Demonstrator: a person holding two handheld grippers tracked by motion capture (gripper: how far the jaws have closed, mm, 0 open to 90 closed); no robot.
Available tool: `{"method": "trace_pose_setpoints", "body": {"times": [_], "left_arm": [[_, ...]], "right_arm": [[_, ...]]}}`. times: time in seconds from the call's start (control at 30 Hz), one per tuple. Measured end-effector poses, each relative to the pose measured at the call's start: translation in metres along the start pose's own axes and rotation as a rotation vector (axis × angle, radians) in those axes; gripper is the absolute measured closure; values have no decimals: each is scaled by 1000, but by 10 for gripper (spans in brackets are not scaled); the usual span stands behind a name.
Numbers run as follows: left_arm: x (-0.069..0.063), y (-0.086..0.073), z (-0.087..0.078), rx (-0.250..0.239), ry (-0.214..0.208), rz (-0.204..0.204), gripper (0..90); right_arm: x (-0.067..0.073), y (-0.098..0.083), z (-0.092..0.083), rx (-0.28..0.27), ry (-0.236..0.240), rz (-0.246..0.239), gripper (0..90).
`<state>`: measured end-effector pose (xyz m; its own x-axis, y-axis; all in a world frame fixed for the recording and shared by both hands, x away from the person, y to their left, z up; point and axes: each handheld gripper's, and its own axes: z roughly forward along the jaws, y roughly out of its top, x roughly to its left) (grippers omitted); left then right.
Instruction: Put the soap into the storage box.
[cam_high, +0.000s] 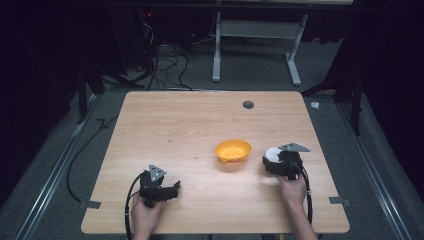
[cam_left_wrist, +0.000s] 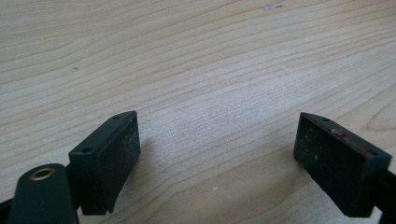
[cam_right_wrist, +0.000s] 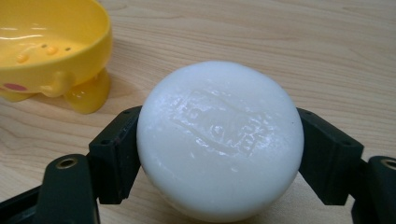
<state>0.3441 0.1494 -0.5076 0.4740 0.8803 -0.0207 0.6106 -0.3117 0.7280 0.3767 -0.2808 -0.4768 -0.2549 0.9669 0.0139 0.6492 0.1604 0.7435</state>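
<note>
Right gripper (cam_high: 276, 159), high view: jaws clamped on a white soap bar (cam_high: 272, 154), held just right of the yellow bowl (cam_high: 233, 150), near it but apart. Right hand (cam_high: 291, 189) comes in from the bottom edge, forearm angled up and slightly left, grey plate on top of the gripper tilted toward the right. Left gripper (cam_high: 172, 189) sits low on the table (cam_high: 175, 120) at front left, well apart from bowl and soap, jaws pointing right, nothing between them. Left hand (cam_high: 145, 212) wraps the grip from below.

Left gripper view: both black pads (cam_left_wrist: 109, 149) spread wide, bare wood grain between them, no contact with anything but possibly the tabletop; can't tell if the tips touch it.

Right gripper view: round white soap bar (cam_right_wrist: 219, 137) with embossed lettering on its face sits squarely between the pads (cam_right_wrist: 116, 149), both pressing on its sides, jaws about half spread. Soap appears lifted off the wood. Yellow bowl (cam_right_wrist: 51, 51) is upper left, standing on small feet on the table, just beyond the soap, not touching it.
</note>
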Motion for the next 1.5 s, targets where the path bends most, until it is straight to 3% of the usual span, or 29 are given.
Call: {"method": "trace_pose_setpoints", "body": {"times": [0.63, 1.5], "left_arm": [[0, 0, 0, 0, 0, 0, 149], [0, 0, 0, 0, -1, 0, 149]], "right_arm": [[18, 19, -25, -57, 74, -51, 245], [38, 36, -35, -91, 164, -85, 246]]}}
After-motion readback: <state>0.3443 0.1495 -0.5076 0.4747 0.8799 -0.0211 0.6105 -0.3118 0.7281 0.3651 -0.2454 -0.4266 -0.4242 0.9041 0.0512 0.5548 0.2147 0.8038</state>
